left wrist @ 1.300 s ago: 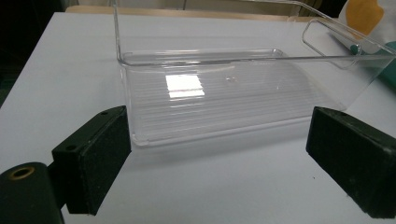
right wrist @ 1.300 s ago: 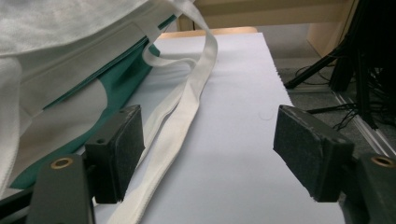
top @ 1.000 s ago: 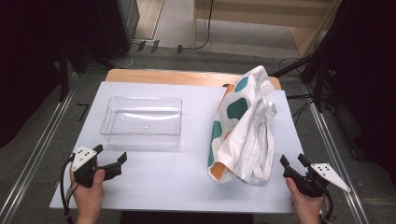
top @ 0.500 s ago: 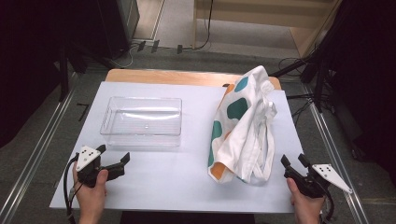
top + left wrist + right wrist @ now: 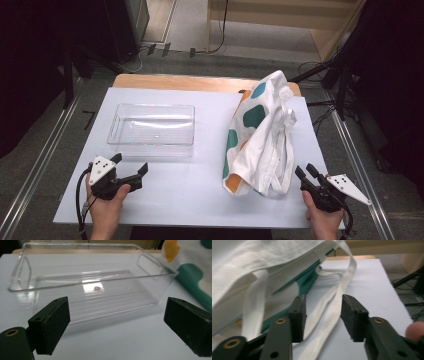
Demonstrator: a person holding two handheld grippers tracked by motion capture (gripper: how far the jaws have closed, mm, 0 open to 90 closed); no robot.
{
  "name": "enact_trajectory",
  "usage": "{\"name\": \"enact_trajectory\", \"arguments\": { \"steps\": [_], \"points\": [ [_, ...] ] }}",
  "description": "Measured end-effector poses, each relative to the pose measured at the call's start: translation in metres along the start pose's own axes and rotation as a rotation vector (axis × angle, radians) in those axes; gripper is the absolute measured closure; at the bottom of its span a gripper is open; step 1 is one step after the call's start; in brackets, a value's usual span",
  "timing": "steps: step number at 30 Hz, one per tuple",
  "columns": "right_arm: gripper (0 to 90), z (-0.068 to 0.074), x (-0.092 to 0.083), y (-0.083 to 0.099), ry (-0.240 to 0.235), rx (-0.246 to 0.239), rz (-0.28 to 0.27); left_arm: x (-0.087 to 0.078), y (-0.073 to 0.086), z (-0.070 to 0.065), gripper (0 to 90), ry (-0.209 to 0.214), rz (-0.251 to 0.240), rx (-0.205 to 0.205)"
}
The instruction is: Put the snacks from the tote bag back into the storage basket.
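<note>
White sheeting covers the table point(image 5: 190, 200), which stands on a grey floor with dark surroundings and cables at the far side. At about 10 o'clock from the table's centre sits a clear plastic box point(image 5: 152, 131), empty, long side across. At about 2 o'clock lies a crumpled white cloth bag point(image 5: 260, 140) with teal and orange patches, stretching from the far edge down toward the near right.

At 7 o'clock a hand holds the left gripper point(image 5: 131, 169), just in front of the box and apart from it; its jaws stand wide open with nothing between them, and the left gripper view looks across bare sheet at the box's near wall.

At 5 o'clock another hand holds the right gripper point(image 5: 305, 172), just beside the bag's near right edge. Its jaws have just been closing and stand partly open; a white strap point(image 5: 332, 307) of the bag runs between the pads, which do not press on it
</note>
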State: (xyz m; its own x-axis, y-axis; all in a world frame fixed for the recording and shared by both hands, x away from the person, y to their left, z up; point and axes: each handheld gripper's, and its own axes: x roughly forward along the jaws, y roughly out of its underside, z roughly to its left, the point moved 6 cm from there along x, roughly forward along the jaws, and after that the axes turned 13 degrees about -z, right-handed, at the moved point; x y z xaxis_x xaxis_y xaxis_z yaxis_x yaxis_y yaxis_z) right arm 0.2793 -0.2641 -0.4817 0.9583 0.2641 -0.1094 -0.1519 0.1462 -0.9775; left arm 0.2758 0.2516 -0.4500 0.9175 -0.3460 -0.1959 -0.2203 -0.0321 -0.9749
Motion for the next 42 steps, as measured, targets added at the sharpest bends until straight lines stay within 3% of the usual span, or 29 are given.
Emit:
{"name": "enact_trajectory", "arguments": {
  "steps": [2,4,6,11,18,22,26,32,37,41,42],
  "points": [
    [61.9,0.004,0.0,-0.001,-0.035,0.019,-0.003,0.002,-0.002,-0.008,6.7,-0.002,0.005,0.013],
    [65.3,0.008,-0.001,-0.001,-0.059,0.016,-0.014,0.003,-0.003,-0.016,14.7,-0.017,-0.004,0.034],
    [67.4,0.012,-0.001,-0.001,-0.083,0.016,-0.012,0.005,-0.004,-0.023,15.3,-0.013,0.001,0.05],
    [68.2,0.024,-0.002,-0.001,-0.123,0.03,-0.015,0.01,-0.005,-0.04,16.0,0.032,0.009,0.044],
    [68.2,0.042,-0.006,-0.01,-0.17,0.035,-0.063,0.018,-0.004,-0.062,18.0,0.081,0.018,0.06],
    [61.7,0.061,-0.004,-0.009,-0.208,0.006,-0.057,0.021,-0.007,-0.078,18.6,0.114,0.009,0.081],
    [61.3,0.066,-0.001,-0.005,-0.198,-0.017,-0.034,0.023,-0.009,-0.088,18.8,0.134,0.004,0.081],
    [60.7,0.068,0.005,0.004,-0.196,0.008,0.017,0.027,-0.008,-0.11,18.8,0.19,0.011,0.094],
    [61.9,0.069,0.007,0.007,-0.2,0.004,0.033,0.03,-0.009,-0.123,18.8,0.224,0.01,0.109],
    [64.9,0.07,0.011,0.009,-0.202,0.011,0.045,0.034,-0.013,-0.144,18.9,0.28,0.005,0.124],
    [64.9,0.07,0.011,0.009,-0.202,0.011,0.045,0.034,-0.013,-0.144,18.9,0.28,0.005,0.124]
  ]
}}
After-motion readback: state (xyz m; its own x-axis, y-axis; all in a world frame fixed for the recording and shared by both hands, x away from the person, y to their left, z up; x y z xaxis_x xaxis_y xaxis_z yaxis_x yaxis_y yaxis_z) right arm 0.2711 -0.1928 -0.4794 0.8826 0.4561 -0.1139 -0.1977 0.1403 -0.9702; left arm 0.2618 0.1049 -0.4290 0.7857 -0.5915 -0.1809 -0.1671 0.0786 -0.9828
